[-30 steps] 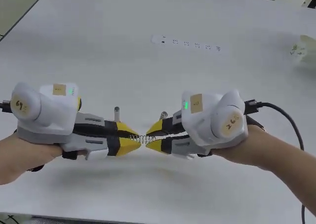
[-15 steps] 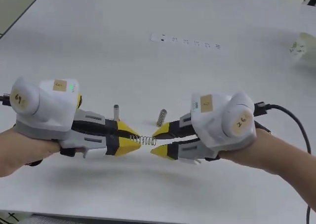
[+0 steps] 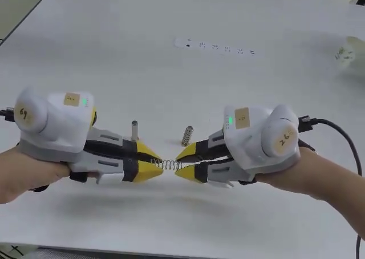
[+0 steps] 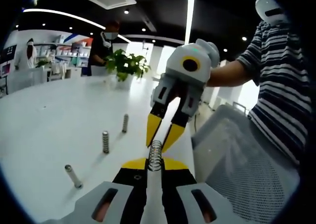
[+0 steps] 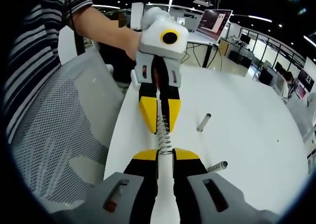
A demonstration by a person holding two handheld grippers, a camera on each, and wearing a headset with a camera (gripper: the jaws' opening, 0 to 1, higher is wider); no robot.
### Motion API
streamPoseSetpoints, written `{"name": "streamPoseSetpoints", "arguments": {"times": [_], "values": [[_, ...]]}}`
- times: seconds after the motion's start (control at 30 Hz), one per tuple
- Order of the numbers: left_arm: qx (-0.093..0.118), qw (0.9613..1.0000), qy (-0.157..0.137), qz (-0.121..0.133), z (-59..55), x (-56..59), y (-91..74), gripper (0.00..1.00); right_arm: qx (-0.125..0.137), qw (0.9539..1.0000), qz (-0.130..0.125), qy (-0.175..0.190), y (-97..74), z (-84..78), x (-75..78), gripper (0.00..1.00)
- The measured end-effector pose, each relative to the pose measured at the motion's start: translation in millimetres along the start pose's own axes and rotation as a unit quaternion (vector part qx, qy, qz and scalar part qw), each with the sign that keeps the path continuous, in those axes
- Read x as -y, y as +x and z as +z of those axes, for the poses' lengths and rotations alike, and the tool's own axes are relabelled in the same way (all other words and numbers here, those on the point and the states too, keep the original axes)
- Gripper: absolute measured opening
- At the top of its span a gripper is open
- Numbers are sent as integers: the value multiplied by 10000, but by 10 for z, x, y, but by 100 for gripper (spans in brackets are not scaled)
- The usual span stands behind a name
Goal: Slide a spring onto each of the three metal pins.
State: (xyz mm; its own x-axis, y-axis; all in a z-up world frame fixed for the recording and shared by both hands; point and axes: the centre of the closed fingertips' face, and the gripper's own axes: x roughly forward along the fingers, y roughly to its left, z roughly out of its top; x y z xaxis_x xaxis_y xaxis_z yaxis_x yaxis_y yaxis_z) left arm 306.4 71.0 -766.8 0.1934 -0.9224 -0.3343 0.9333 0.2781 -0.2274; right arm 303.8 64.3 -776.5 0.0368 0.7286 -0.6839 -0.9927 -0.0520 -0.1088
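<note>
At about eight o'clock in the head view, my left gripper (image 3: pixel 155 164) has its jaws pressed together on one end of the spring (image 3: pixel 167 165), which hangs level in the air above the workbench (image 3: pixel 171 19). It is not on any pin. From these tips, the bare pin (image 3: pixel 134 130) stands upright at eleven o'clock, near but apart. The loaded pin (image 3: pixel 187 136), which already wears a spring, stands at one o'clock. At four o'clock in the view, my right gripper (image 3: pixel 180 164) has its jaws only narrowly apart around the other end of the spring, and I cannot tell whether they really pinch it. The danger, I think, is in this handover. If I release the left side before the right side holds firmly, the spring can jump out, fall on the workbench and roll away. If both hands pull while both are pinching, the coils may stretch and then fit badly on the pin. A grip that tilts the spring could also make it catch on the top of the bare pin.
</note>
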Motion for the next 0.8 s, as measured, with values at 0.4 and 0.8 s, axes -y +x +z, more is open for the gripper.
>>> {"name": "streamPoseSetpoints", "arguments": {"times": [0.4, 0.8], "values": [[-132, 9999, 60, 17, -59, -3, 9, 2, 100, 9990, 127, -412, -94, 300, 24, 7], [-151, 9997, 174, 68, -58, 12, 49, 2, 307, 9978, 220, -547, -52, 503, 5, 7]]}}
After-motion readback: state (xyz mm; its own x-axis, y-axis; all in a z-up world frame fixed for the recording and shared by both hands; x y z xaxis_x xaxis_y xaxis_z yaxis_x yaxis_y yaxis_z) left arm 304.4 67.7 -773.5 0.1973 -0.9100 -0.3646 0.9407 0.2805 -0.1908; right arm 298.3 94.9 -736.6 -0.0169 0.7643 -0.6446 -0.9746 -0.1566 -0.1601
